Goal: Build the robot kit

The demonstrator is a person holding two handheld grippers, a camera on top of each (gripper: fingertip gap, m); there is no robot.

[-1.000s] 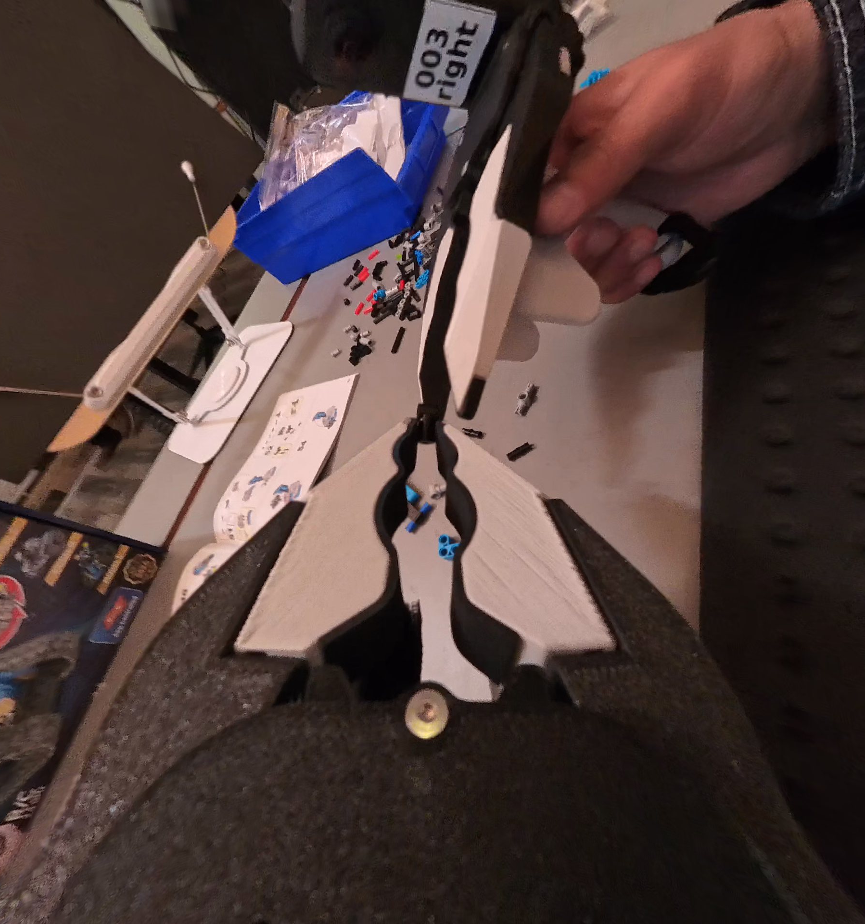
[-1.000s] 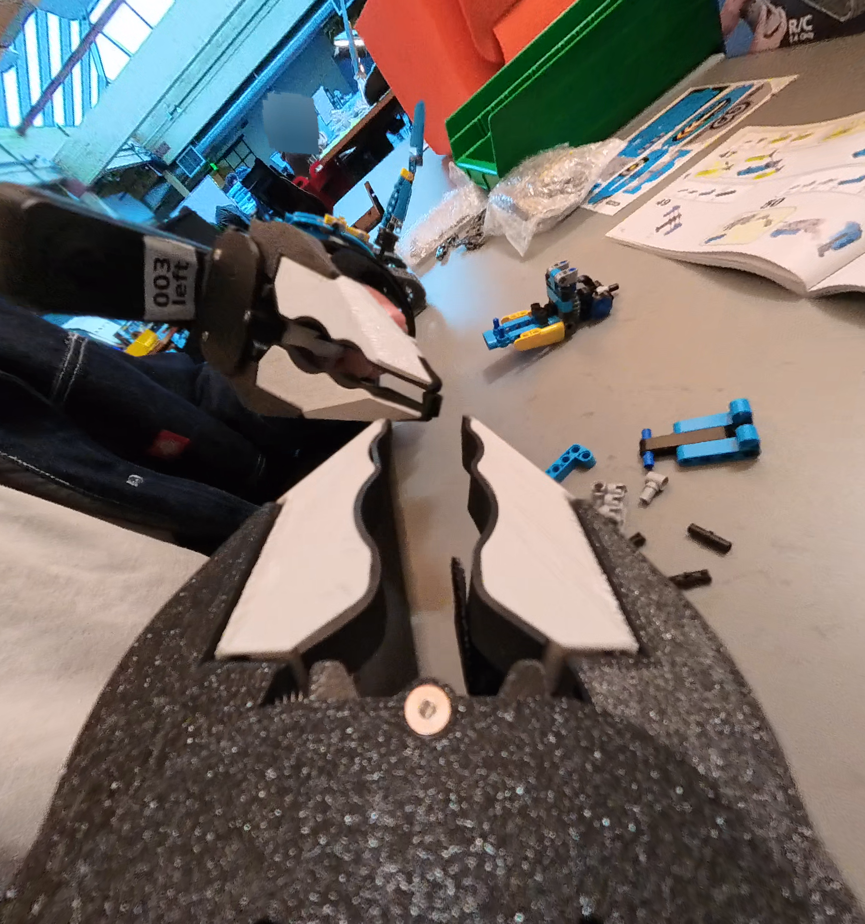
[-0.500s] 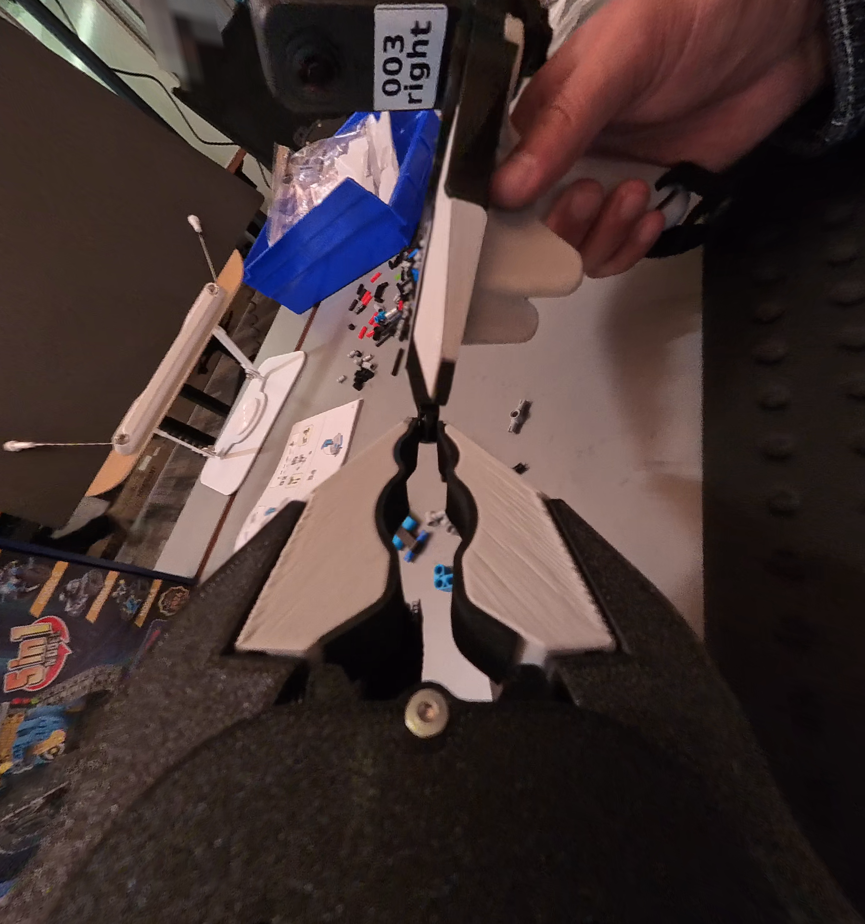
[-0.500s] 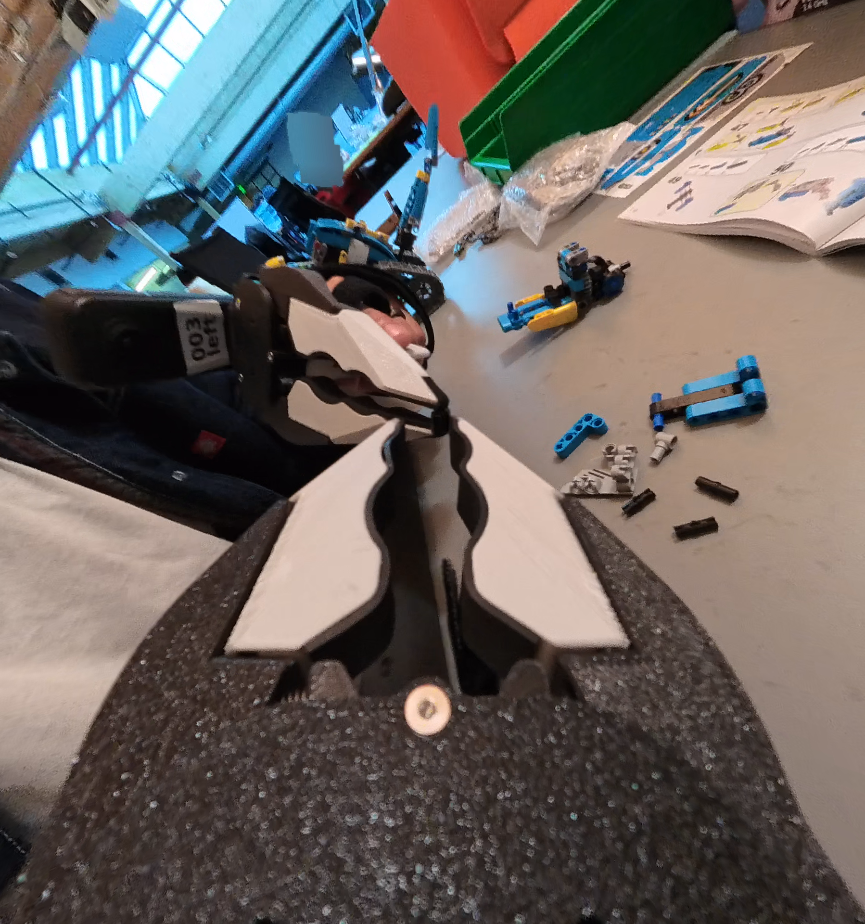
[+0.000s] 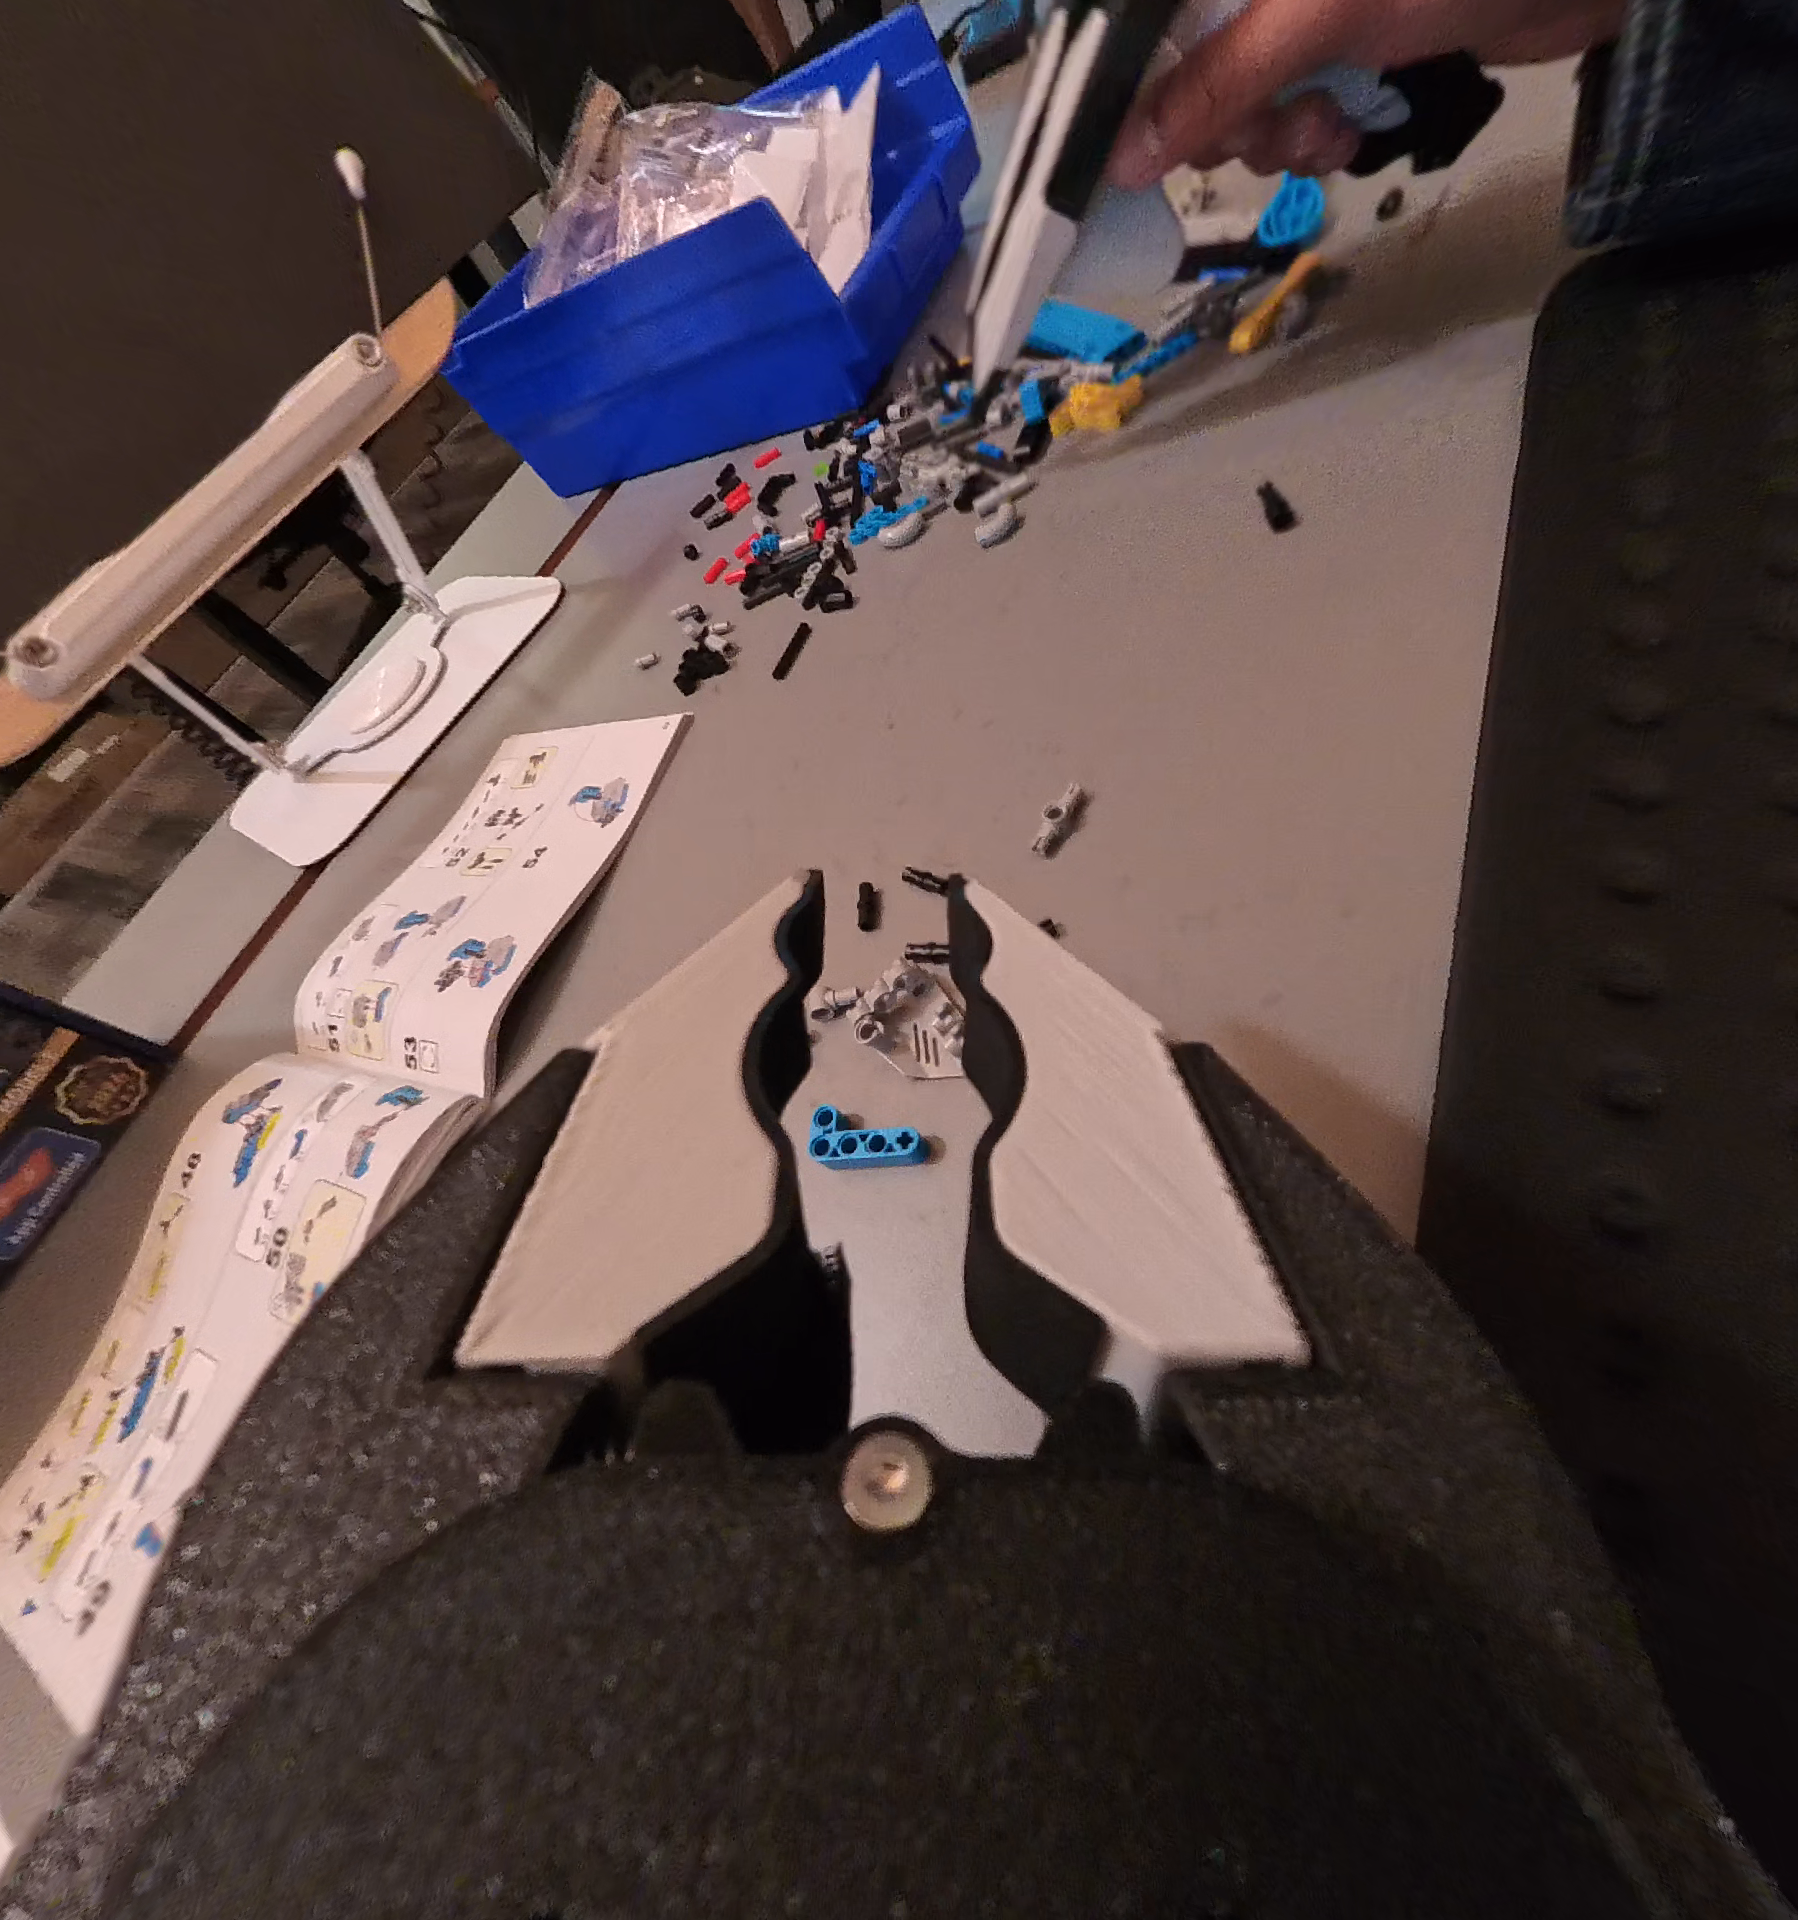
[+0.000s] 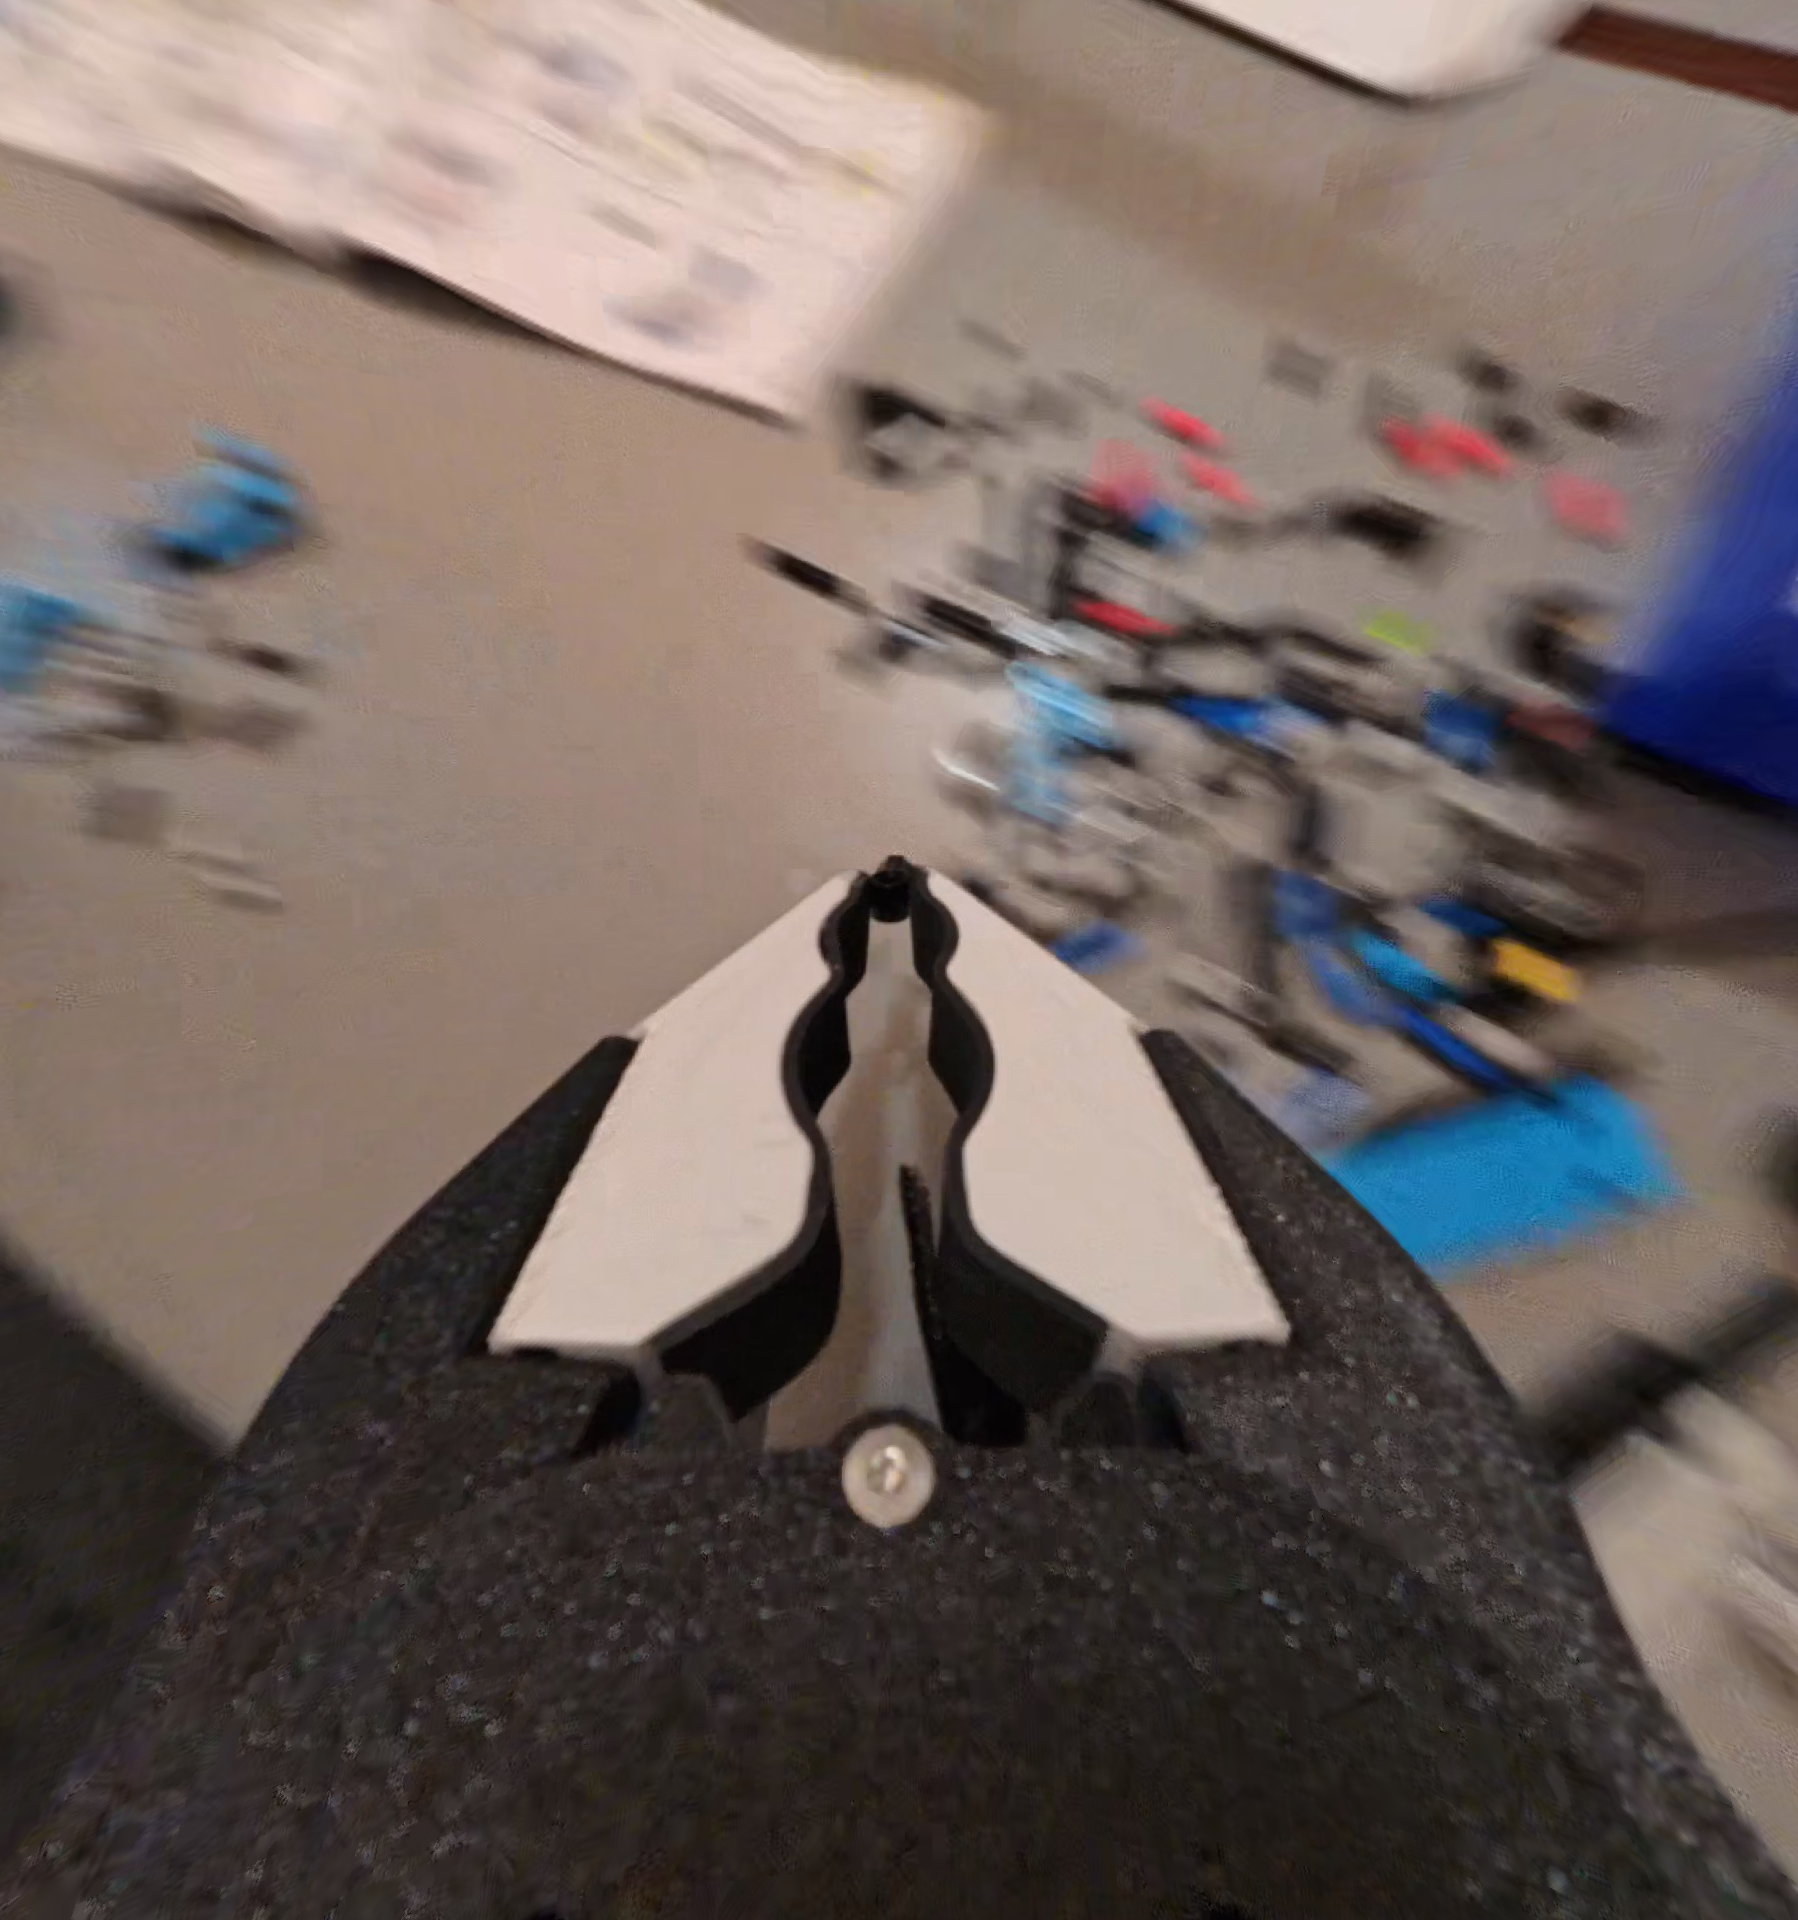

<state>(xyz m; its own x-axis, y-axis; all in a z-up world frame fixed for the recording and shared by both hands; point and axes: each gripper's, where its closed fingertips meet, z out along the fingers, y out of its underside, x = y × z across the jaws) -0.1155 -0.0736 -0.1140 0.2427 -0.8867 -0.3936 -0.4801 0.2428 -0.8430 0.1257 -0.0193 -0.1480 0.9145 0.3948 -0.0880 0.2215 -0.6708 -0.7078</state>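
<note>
My left gripper (image 5: pixel 884 888) is open and empty, low over the grey table (image 5: pixel 1238 727). Between its fingers lie a blue L-shaped beam (image 5: pixel 859 1143), a grey piece cluster (image 5: pixel 900 1013) and a small black pin (image 5: pixel 867 902). My right gripper (image 6: pixel 887 883) is shut on a small black pin (image 6: pixel 887 878) pinched at its fingertips. It hangs over a blurred pile of small loose parts (image 6: pixel 1238 644). In the left wrist view the right gripper (image 5: pixel 983 364), held by a hand (image 5: pixel 1238 94), points down at that pile (image 5: pixel 874 488) by the blue bin.
A blue bin (image 5: pixel 708 312) with plastic bags stands at the back, also seen in the right wrist view (image 6: pixel 1757 623). An open instruction booklet (image 5: pixel 438 935) and a white stand (image 5: pixel 396 707) lie left. A blue and yellow part-built model (image 5: pixel 1103 364) sits by the pile. A dark studded surface (image 5: pixel 1684 831) fills the right. My hands' fingertips stand some 25 centimeters from each other.
The grippers met tip to tip; the right shut on the black pin and swung away to the parts pile. The left opened and now looks down at the table.
</note>
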